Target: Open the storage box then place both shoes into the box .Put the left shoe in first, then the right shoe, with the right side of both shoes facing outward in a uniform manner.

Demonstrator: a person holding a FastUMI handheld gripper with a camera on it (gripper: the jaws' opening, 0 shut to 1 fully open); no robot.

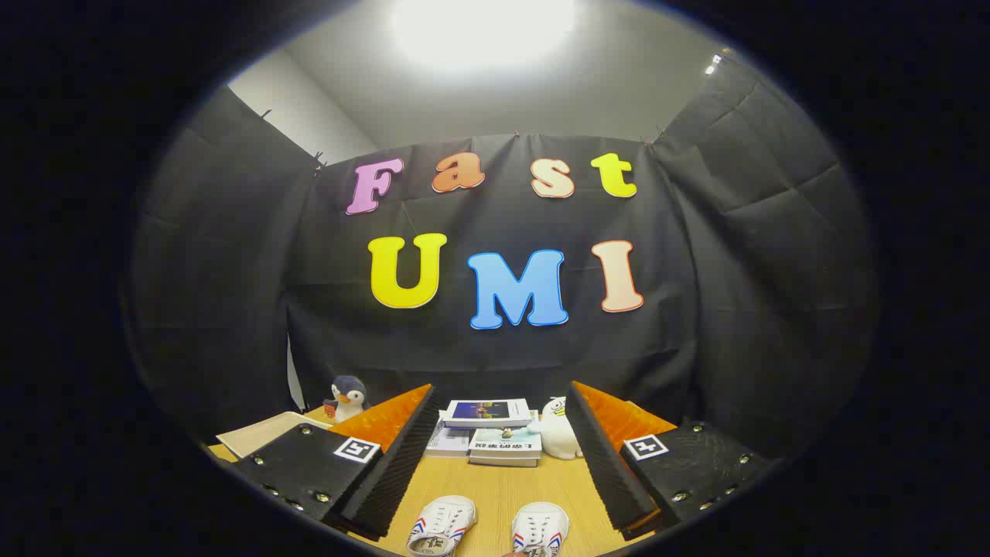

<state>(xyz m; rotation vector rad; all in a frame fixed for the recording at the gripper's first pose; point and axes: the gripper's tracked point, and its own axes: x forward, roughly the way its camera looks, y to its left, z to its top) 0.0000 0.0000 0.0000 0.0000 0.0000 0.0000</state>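
Note:
Two white canvas shoes with red and blue stripes lie on the wooden table, side by side, toes pointing away from me. The left shoe [441, 526] and the right shoe [540, 531] sit low between my two fingers, close in. My gripper [501, 433] is held above them and stands wide open, with nothing between the fingers [390, 456].
A stack of books [487, 433] lies beyond the shoes at the table's back. A white plush toy [558, 427] stands beside the stack, just inside the right finger. A penguin plush [348, 398] and a pale flat sheet [267, 433] sit at the back left.

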